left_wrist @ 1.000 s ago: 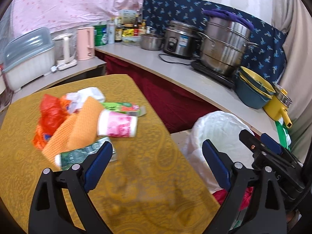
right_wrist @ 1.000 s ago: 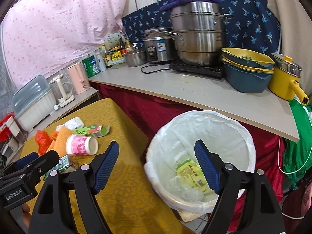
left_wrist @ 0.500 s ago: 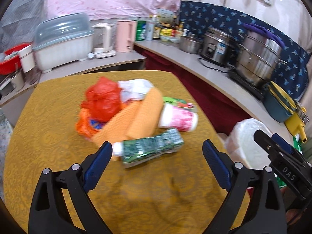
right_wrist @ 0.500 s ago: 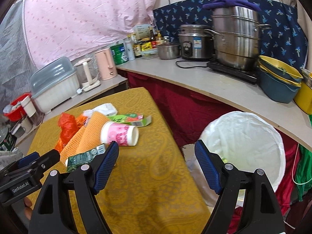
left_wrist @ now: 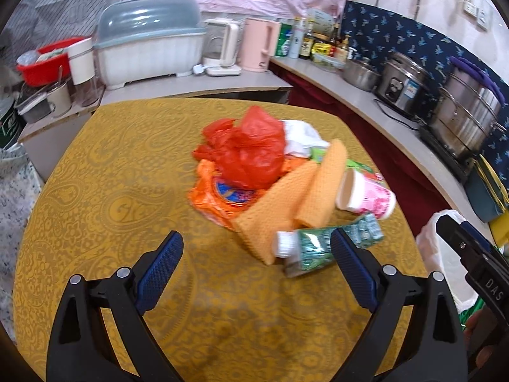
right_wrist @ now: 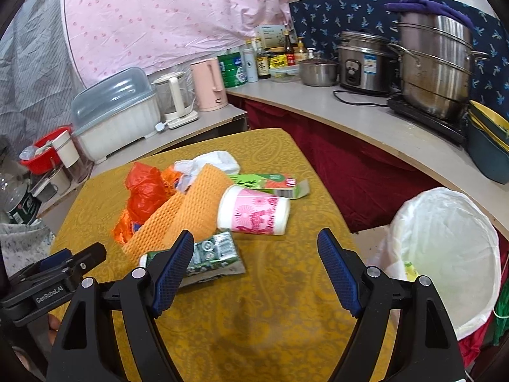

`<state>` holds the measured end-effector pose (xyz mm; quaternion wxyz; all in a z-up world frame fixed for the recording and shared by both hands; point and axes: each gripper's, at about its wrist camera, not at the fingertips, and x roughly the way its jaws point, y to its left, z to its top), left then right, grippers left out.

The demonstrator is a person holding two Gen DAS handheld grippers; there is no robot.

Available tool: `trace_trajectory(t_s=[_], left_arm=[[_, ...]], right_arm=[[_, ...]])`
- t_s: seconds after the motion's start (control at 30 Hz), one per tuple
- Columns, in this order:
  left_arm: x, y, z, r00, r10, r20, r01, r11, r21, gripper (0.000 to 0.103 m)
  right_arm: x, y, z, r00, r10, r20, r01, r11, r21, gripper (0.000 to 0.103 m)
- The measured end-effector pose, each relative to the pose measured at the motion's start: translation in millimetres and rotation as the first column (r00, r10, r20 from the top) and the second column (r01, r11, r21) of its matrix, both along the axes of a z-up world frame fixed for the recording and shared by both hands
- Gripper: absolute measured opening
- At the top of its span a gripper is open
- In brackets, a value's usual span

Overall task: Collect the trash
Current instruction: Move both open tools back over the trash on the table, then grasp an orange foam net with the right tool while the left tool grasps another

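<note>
A heap of trash lies on the yellow table (left_wrist: 111,210): a red plastic bag (left_wrist: 251,149), an orange wrapper (left_wrist: 219,195), an orange waffle cloth (left_wrist: 296,187), a white crumpled wrapper (left_wrist: 302,137), a pink paper cup (right_wrist: 254,211) on its side, a green carton (right_wrist: 267,181) and a crushed green bottle (left_wrist: 321,243). My left gripper (left_wrist: 256,264) is open and empty, just short of the bottle. My right gripper (right_wrist: 254,261) is open and empty, above the table near the cup and bottle. The white-lined trash bin (right_wrist: 451,254) stands right of the table.
A counter (right_wrist: 366,121) runs behind and to the right with steel pots (right_wrist: 435,67), a rice cooker (right_wrist: 362,62), a pink kettle (right_wrist: 210,84), bottles and a covered dish rack (right_wrist: 114,111). Stacked bowls (right_wrist: 486,149) sit at the right. A red basin (left_wrist: 44,63) is at far left.
Both grippers have swung left from the bin toward the trash heap. The bin has slid to the right edge of both views. Both stayed open.
</note>
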<state>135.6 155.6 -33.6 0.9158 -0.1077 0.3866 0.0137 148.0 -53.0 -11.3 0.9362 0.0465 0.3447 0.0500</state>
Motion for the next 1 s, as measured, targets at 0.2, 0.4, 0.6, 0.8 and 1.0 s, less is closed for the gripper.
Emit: trace_trajectory(t_s=[0.2, 0.4, 0.6, 0.8, 1.0], left_arm=[[13.0, 26.4, -15.4, 0.998, 0.040, -0.039, -0.041, 0.999, -0.019, 0.089], [24.4, 42.6, -26.7, 0.996, 0.058, -0.065, -0.060, 0.998, -0.032, 0.089], [36.0, 52.2, -36.1, 0.995, 0.059, -0.084, -0.063, 0.997, -0.047, 0.089], [47.5, 54.0, -45.5, 0.993, 0.054, -0.107, -0.061, 0.996, -0.065, 0.089], [56.9, 42.0, -51.6, 0.993, 0.018, -0.115, -0.026, 0.997, -0.068, 0.089]], right_arm=[[26.4, 35.7, -10.7, 0.998, 0.058, -0.025, -0.058, 0.998, 0.010, 0.077], [60.9, 71.0, -27.3, 0.993, 0.105, -0.059, -0.104, 0.994, 0.011, 0.077], [95.4, 96.9, -50.0, 0.985, 0.132, -0.110, -0.132, 0.991, 0.004, 0.073], [116.1, 99.9, -75.4, 0.975, 0.125, -0.182, -0.124, 0.992, 0.015, 0.053], [115.6, 87.1, -83.7, 0.974, 0.116, -0.194, -0.112, 0.993, 0.029, 0.031]])
